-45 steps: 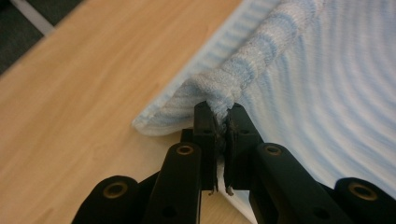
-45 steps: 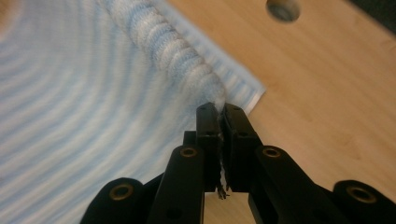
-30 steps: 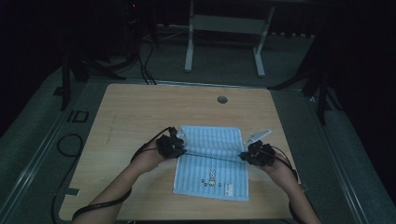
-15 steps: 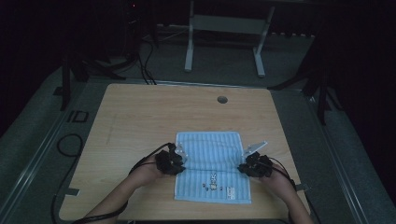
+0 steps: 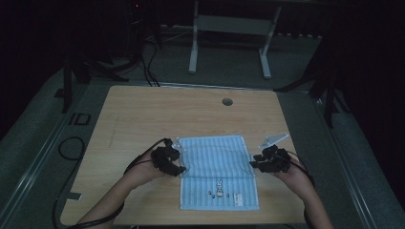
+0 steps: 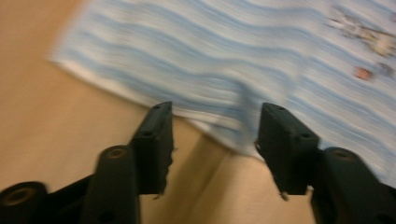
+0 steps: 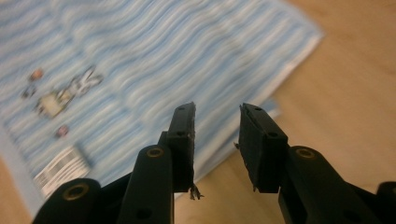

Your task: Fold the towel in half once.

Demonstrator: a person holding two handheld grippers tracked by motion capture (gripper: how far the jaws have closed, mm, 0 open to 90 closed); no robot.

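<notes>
Towel judged light, limp, non-slip; best pinched at folded side edges. Left gripper and right gripper both released, edge lying just ahead between jaws.

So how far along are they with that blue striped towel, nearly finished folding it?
Done: the far part of the towel looks folded once toward the person, leaving a doubled band with a crease near the middle. In hand: the left gripper and right gripper, jaws open, sit at the fold's two ends, gripping nothing. Left, probably: at least one more fold; the printed near half still lies flat.
</notes>
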